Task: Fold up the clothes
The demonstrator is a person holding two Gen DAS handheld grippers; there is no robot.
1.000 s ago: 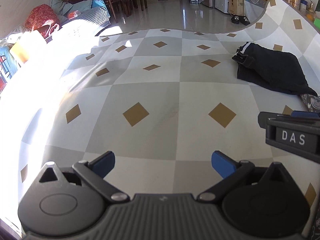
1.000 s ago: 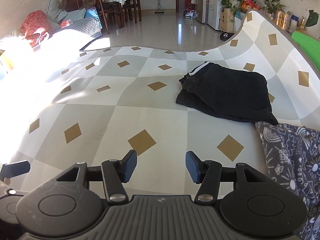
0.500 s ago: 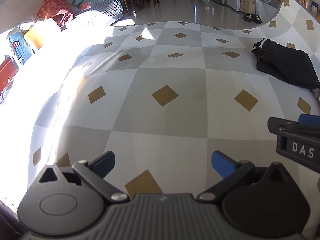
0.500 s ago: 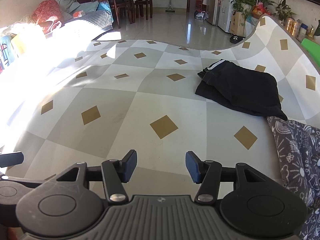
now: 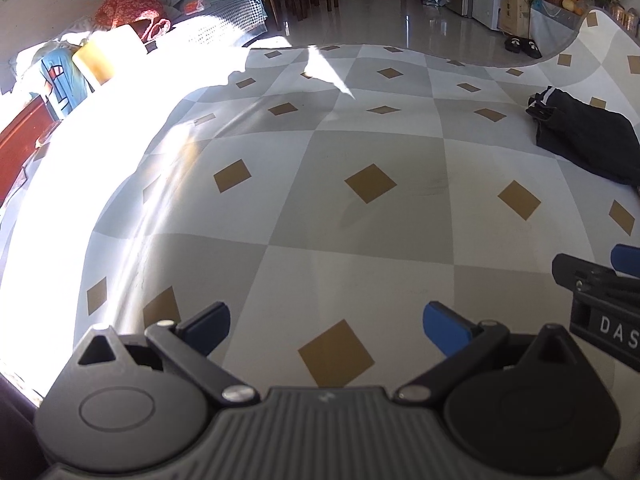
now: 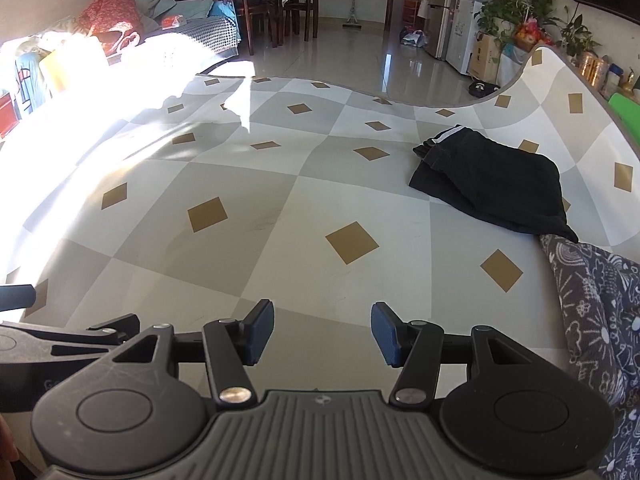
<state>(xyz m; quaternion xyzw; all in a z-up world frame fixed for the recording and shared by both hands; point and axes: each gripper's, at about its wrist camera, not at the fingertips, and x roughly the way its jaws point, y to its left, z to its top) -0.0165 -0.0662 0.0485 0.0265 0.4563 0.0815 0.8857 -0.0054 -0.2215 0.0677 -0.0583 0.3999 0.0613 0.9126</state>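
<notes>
A folded black garment [image 6: 492, 184] with a white stripe lies on the checkered table [image 6: 280, 184] at the far right; the left wrist view shows the black garment [image 5: 588, 140] at its right edge. A dark grey patterned cloth [image 6: 592, 320] lies crumpled at the near right of the right wrist view. My right gripper [image 6: 322, 334] hovers open over bare tabletop, left of that cloth. My left gripper [image 5: 326, 328] is open wide above the table [image 5: 320, 200], nothing between its fingers. The right gripper's body [image 5: 600, 304] shows at the left view's right edge.
Strong sunlight washes out the table's left side [image 5: 100, 152]. Beyond the table's far edge are a sofa with piled clothes [image 6: 120, 16], dining chairs [image 6: 256, 8], a fridge [image 6: 468, 40] and plants. A green object [image 6: 626, 116] sits past the right edge.
Both grippers have drawn back toward the near edge and shifted left; the black garment sits farther right and farther off in both views. Both stay open.
</notes>
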